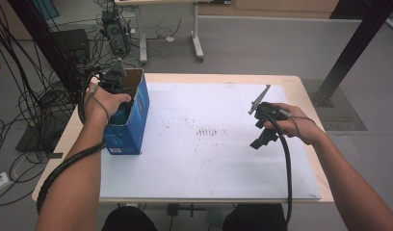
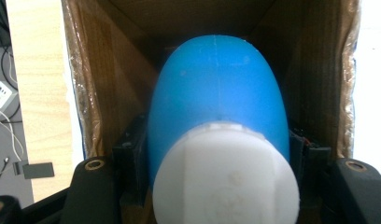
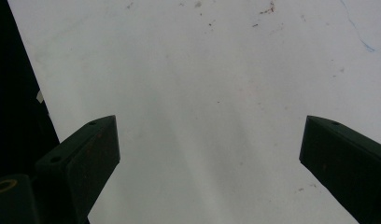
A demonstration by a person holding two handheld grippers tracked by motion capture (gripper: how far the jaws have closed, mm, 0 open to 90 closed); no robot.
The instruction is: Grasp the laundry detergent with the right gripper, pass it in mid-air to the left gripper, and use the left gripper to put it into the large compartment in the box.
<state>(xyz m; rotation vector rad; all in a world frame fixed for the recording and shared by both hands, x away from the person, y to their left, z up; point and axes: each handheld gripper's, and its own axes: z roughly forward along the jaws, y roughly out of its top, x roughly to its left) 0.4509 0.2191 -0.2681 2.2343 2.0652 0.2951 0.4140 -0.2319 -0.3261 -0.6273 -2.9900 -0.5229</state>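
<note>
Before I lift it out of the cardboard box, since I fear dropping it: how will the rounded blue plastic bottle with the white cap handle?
The blue plastic bottle looks smooth and curved, so it may slip between the left gripper pads. Its rounded body would probably roll if laid down. The brown cardboard box walls stand close, so it may scrape coming out.

Left forearm comes in from bottom left, hand wrapped over the left gripper [image 1: 118, 89], wrist bent, jaws pointing down and clamped tight on what sits between them. Right forearm enters from bottom right, reaching forward; hand grips the right gripper [image 1: 258, 140] from the side, tilted down toward the person. Its jaws stand wide apart with nothing between them. Both hands well apart.
</note>
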